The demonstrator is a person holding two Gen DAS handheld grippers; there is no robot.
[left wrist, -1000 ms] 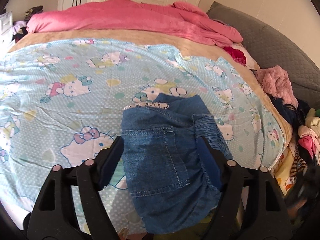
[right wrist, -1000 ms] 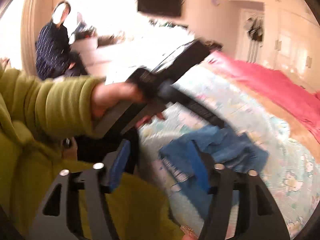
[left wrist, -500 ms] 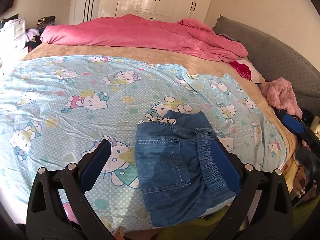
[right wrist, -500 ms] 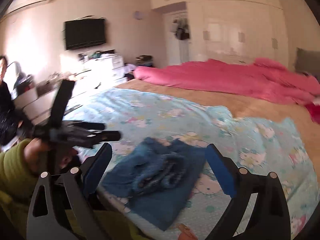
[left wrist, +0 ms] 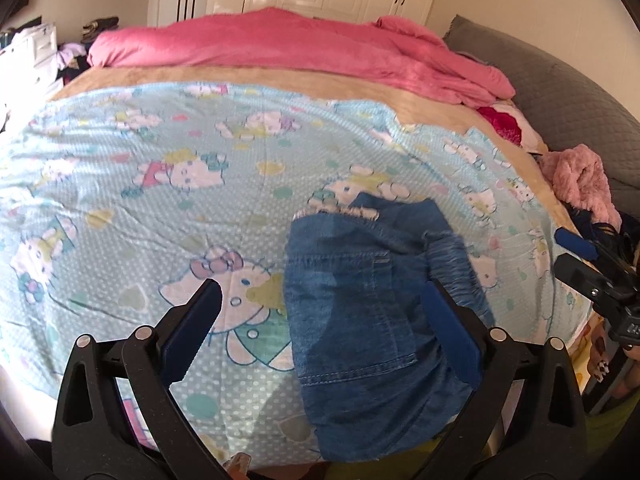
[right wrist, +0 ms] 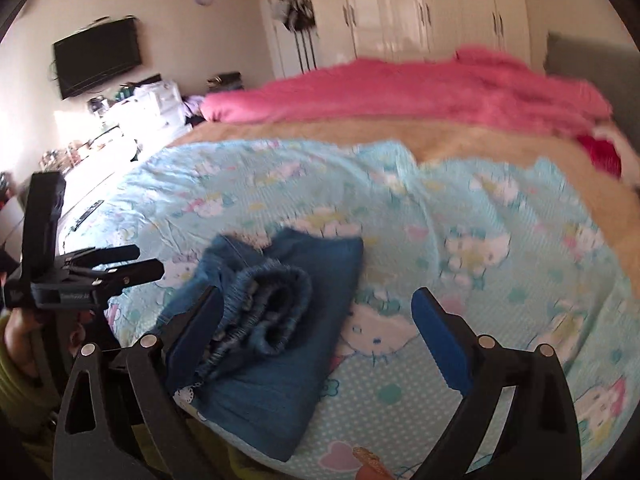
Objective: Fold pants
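Small blue denim pants (left wrist: 372, 308) lie folded into a compact bundle near the front edge of the pale blue cartoon-print bedsheet (left wrist: 160, 208); left gripper (left wrist: 320, 332) and right gripper (right wrist: 316, 328) both spread apart, empty — folding looks essentially finished.

A home bedroom: a wide bed (left wrist: 280, 80) carries a cartoon-cat sheet (left wrist: 160, 184) and a bunched pink duvet (left wrist: 288, 44). White wardrobe doors (right wrist: 420, 8) line the far wall, a television (right wrist: 98, 62) hangs beside them, and a cluttered white dresser (right wrist: 156, 104) stands below.
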